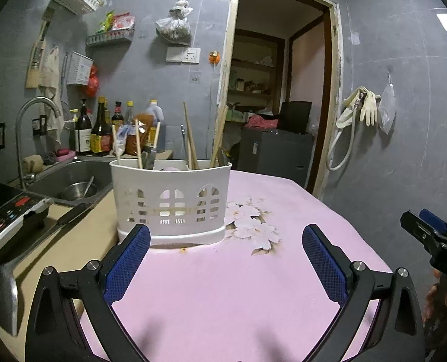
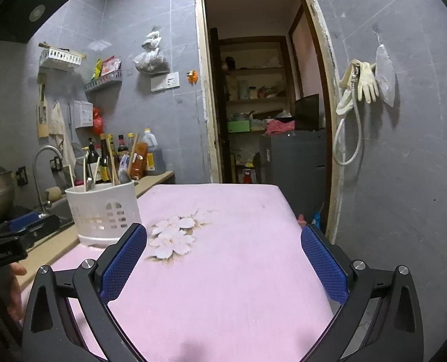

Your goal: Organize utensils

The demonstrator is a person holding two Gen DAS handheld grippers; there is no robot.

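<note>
A white slotted utensil holder (image 1: 170, 202) stands at the left edge of the pink flowered table (image 1: 223, 286), with several chopsticks (image 1: 190, 138) and other utensils upright in it. My left gripper (image 1: 225, 235) hangs open just in front of the holder, nothing between its blue pads. In the right wrist view the holder (image 2: 104, 212) sits to the left, and my right gripper (image 2: 223, 235) stands wide open over the bare pink table (image 2: 223, 286). The right gripper (image 1: 428, 229) also shows at the right edge of the left wrist view.
A ladle (image 1: 9, 283) and a dark-handled knife (image 1: 69, 214) lie on the beige counter left of the table. Behind them are a sink (image 1: 72, 181) with a steel bowl, a tap, sauce bottles (image 1: 99, 132) and a cooktop (image 1: 3, 214). An open doorway (image 2: 262, 105) lies beyond.
</note>
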